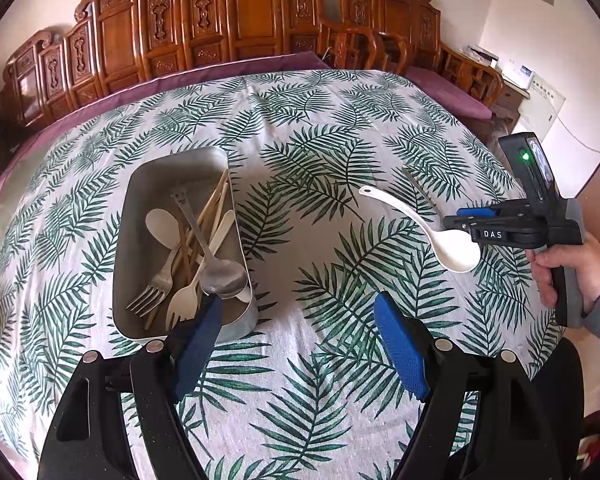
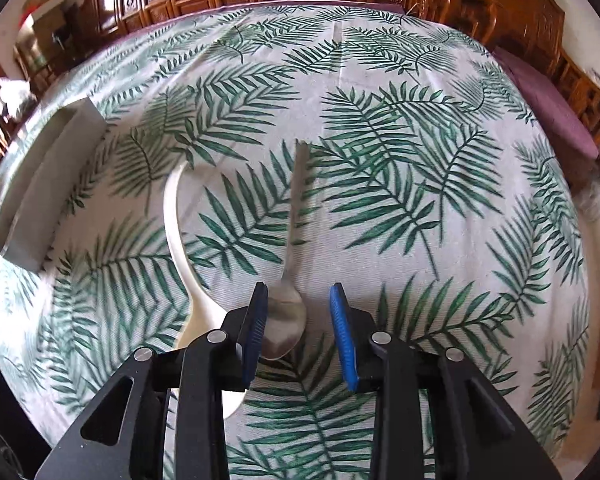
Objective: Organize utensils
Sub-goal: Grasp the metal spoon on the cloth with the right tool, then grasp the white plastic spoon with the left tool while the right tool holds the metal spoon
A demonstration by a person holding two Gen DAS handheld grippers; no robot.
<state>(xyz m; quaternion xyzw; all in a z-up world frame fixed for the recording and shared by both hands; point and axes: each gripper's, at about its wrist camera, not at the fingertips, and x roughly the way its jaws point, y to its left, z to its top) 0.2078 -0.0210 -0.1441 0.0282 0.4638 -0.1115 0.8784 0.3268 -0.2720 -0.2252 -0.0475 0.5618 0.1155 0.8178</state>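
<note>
A metal tray (image 1: 136, 200) on the leaf-print cloth holds several forks, spoons and chopsticks. My left gripper (image 1: 300, 328) is open and empty just in front of the tray's near right corner. A white ceramic spoon (image 1: 428, 224) lies on the cloth to the right, also in the right wrist view (image 2: 176, 232). A metal spoon (image 2: 288, 312) lies beside it, handle pointing away, bowl between the fingers of my open right gripper (image 2: 298, 320). In the left wrist view the right gripper (image 1: 456, 220) hovers over the white spoon's bowl. The tray's side (image 2: 40, 184) is at far left.
The table (image 1: 300, 128) is covered by a leaf-print cloth. Carved wooden chairs (image 1: 236, 12) with purple cushions (image 1: 448, 88) stand along its far side and right. A person's hand (image 1: 568, 268) holds the right gripper at the table's right edge.
</note>
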